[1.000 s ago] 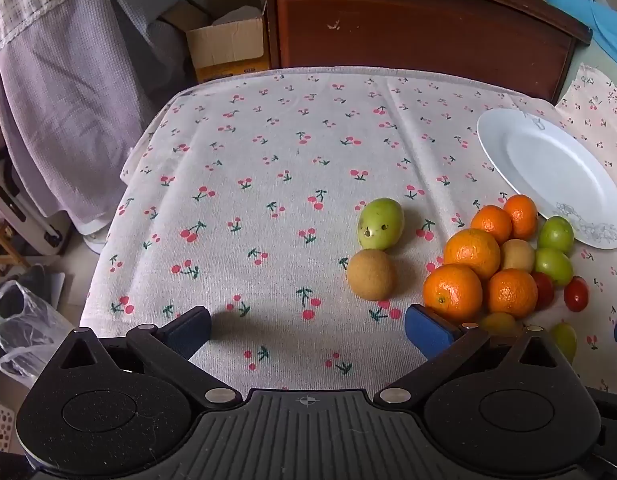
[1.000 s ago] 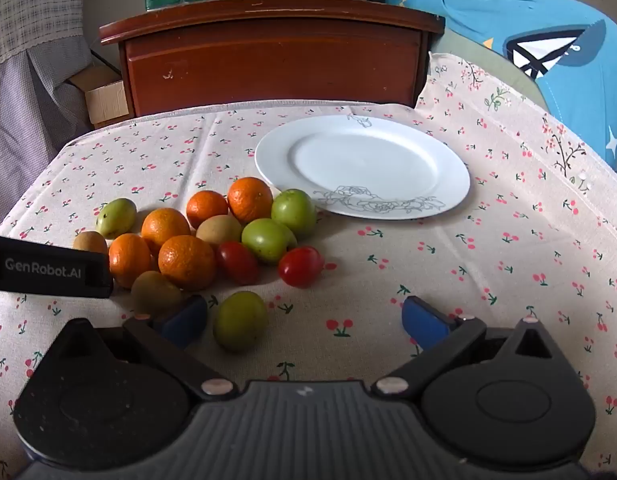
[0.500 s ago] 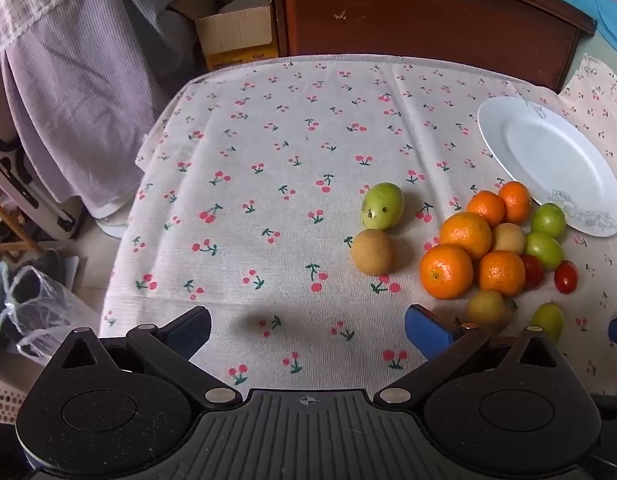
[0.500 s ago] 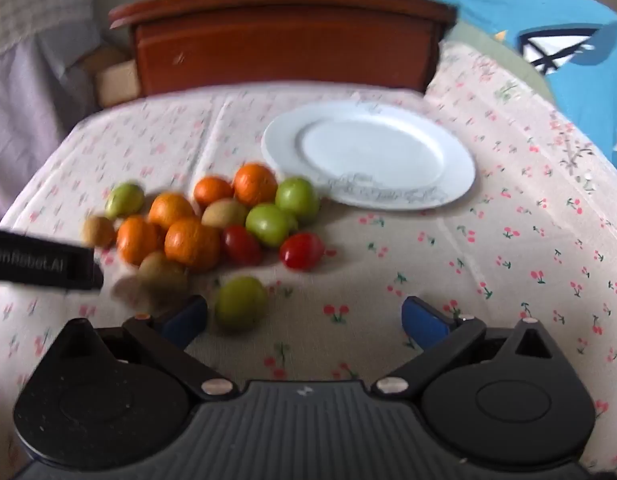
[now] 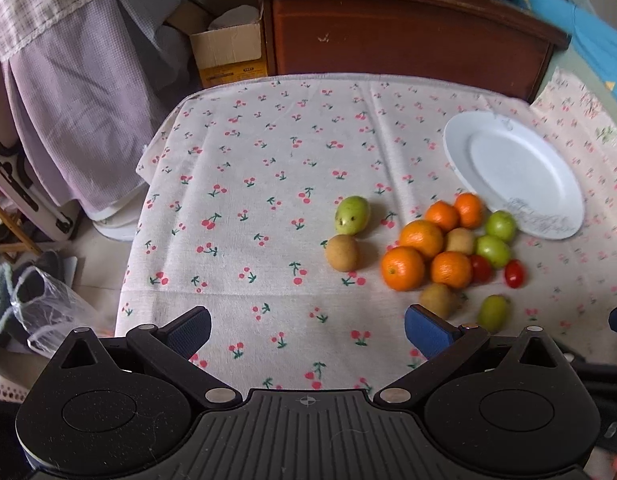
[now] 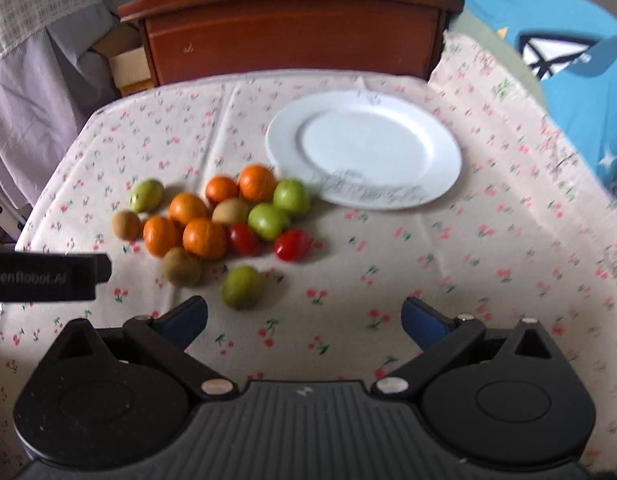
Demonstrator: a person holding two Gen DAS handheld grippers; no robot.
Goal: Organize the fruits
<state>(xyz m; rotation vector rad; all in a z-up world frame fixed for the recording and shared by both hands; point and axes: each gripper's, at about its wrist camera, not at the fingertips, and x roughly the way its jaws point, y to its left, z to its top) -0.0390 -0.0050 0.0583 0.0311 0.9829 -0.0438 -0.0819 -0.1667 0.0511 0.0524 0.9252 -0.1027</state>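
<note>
- Both cameras have pulled back and risen since a second ago, so more of the cherry-print tablecloth (image 5: 268, 200) now shows in front of the fruit; the fruit itself has not shifted.
- Left gripper (image 5: 308, 326) hovers above the near edge of the cloth, its blue-padded jaws spread wide with nothing between them.
- Right gripper (image 6: 304, 316) hovers likewise, jaws wide and empty; its view is slightly blurred.
- A round white ceramic plate (image 6: 444, 152) lies bare on the right half of the table, just beyond the fruit.
- The main cluster sits left of the plate: five orange mandarins (image 6: 204, 238) packed together with two round green fruits (image 6: 268, 221), two red cherry tomatoes (image 6: 292, 245) and two brown kiwis (image 6: 182, 267).
- One of the green fruits and one mandarin lie just beside the plate's rim.
- A lone green fruit (image 6: 242, 287) lies nearest the right gripper, apart from the cluster.
- A yellow-green oval fruit (image 5: 352, 215) and a brown round fruit (image 5: 342, 253) sit touching each other, left of the cluster.
- Behind the table stands a dark wooden headboard (image 5: 408, 36).
</note>
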